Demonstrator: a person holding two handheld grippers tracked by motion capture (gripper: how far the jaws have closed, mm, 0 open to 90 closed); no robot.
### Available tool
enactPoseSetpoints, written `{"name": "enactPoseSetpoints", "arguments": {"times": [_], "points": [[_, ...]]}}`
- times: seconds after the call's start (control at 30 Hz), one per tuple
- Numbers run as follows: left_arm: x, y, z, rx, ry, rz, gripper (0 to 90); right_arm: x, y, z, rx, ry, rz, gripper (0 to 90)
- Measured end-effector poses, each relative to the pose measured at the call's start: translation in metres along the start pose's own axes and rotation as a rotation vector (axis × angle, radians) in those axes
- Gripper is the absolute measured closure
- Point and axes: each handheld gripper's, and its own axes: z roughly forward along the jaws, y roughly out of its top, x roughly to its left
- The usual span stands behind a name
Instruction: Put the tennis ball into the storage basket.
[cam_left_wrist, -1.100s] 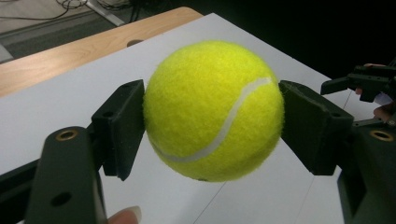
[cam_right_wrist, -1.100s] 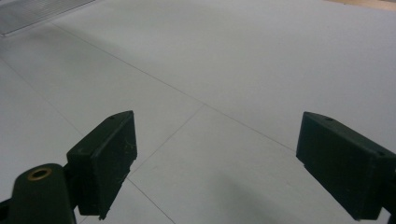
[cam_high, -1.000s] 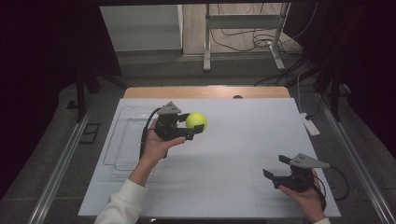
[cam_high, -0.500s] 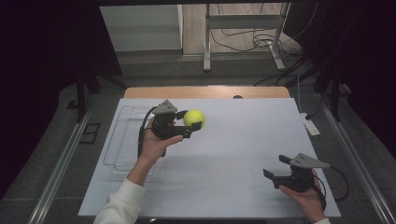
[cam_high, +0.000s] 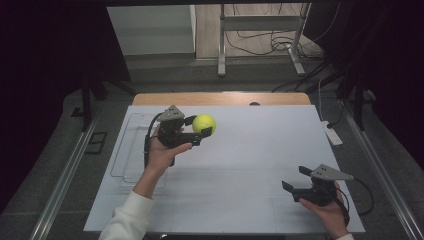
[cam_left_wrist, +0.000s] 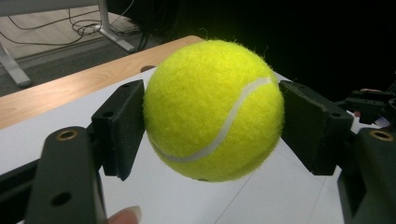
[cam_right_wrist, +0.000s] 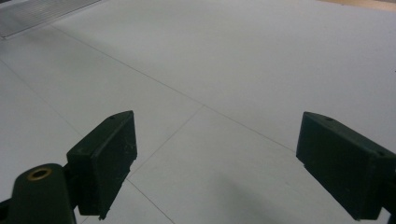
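A yellow tennis ball (cam_high: 204, 124) is held above the white table (cam_high: 260, 150), left of centre, by my left gripper (cam_high: 196, 130), which is shut on it. In the left gripper view the tennis ball (cam_left_wrist: 213, 109) sits squeezed between the two black pads (cam_left_wrist: 119, 125), lifted off the surface. My right gripper (cam_high: 297, 179) rests near the table's front right corner, open, with nothing between its fingers (cam_right_wrist: 106, 158); only bare white table (cam_right_wrist: 219, 79) lies ahead of it.
A clear plastic tray (cam_high: 130, 150) lies on the table's left side, under and behind my left hand. A white object (cam_high: 332, 134) sits at the table's right edge. A wooden strip (cam_high: 220, 98) borders the far edge; cables and a metal stand (cam_high: 260, 37) are beyond.
My left gripper has carried the tennis ball slightly to the left and a little away from me. The right gripper has stayed put.
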Motion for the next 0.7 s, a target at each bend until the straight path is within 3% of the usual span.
{"name": "enactPoseSetpoints", "arguments": {"times": [0.7], "points": [[0.015, -0.001, -0.010, -0.025, 0.043, -0.024, 27.8, 0.000, 0.000, 0.000, 0.004, 0.000, -0.001, 13.0]]}}
